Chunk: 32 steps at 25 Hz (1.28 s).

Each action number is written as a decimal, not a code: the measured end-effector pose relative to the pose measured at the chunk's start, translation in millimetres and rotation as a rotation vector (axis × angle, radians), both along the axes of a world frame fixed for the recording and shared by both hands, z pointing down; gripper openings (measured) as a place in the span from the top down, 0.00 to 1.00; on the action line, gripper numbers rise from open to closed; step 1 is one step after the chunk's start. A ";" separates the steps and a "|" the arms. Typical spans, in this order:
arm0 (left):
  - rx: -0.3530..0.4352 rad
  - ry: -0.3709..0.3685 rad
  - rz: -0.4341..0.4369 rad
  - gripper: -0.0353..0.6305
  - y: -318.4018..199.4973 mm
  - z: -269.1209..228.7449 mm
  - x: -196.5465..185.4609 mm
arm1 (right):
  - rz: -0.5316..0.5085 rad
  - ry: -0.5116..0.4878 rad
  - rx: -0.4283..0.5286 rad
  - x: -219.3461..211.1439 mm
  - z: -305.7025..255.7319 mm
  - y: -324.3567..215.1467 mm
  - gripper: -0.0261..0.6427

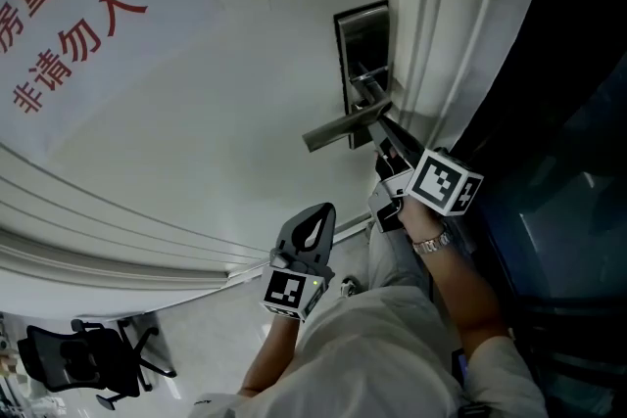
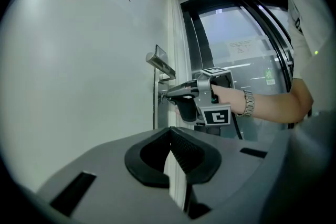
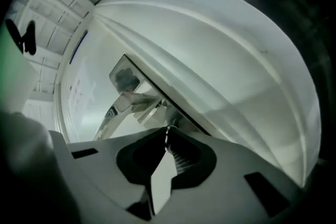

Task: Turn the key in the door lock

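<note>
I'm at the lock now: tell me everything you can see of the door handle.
The door handle is a flat lever of brushed silvery metal, squared at its end. Its neck rises from a tall metal lock plate on the white door, and the lever runs away from the door's edge. Nothing grips it; the right tongs, closed on what looks like the key, sit close beside its neck.
</note>
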<state>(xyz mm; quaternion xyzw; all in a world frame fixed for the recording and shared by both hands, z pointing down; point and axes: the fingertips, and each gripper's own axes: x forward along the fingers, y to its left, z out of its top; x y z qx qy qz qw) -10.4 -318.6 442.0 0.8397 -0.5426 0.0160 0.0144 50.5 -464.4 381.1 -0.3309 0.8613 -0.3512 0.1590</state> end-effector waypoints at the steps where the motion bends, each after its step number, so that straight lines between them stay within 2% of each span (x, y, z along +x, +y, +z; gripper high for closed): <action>1: -0.003 -0.001 0.000 0.94 0.5 0.4 0.5 | 0.005 -0.048 -0.039 1.0 0.7 -0.6 0.94; 5: -0.008 0.001 -0.013 0.94 3.0 1.6 -2.7 | 0.014 -0.266 -0.202 3.9 5.2 -2.5 0.94; 7: -0.007 0.004 -0.021 0.94 3.8 1.9 -5.0 | 0.015 -0.338 -0.253 5.6 6.7 -3.3 0.94; 10: -0.001 0.007 -0.028 0.94 4.5 -0.5 -6.6 | 0.010 -0.377 -0.261 5.7 5.4 -4.3 0.94; 12: 0.004 0.009 -0.028 0.94 5.5 -2.6 -6.6 | 0.024 -0.336 -0.227 6.2 4.6 -4.4 0.94; 15: 0.002 0.007 -0.028 0.94 6.9 -1.6 -7.1 | 0.051 -0.148 -0.112 5.8 3.1 -1.3 0.87; 17: -0.004 0.011 -0.029 0.94 7.0 0.8 -7.6 | 0.047 0.010 0.019 2.4 -3.3 4.4 0.75; 18: -0.006 0.012 -0.027 0.94 6.9 1.6 -7.1 | 0.047 0.094 0.100 0.1 -8.0 7.7 0.73; 22: -0.003 0.013 -0.012 0.94 6.0 2.9 -2.2 | 0.067 0.553 0.472 -9.1 -16.8 18.4 0.68; 24: -0.005 0.015 -0.010 0.94 5.4 3.6 -1.6 | 0.068 0.756 0.617 -13.5 -15.4 22.6 0.68; 27: -0.012 0.018 -0.009 0.94 4.8 5.0 -0.8 | 0.094 0.965 0.761 -13.9 -12.0 25.2 0.68; 32: -0.009 0.022 -0.008 0.94 3.3 4.7 -0.9 | 0.111 1.279 0.943 -15.6 -3.0 26.3 0.68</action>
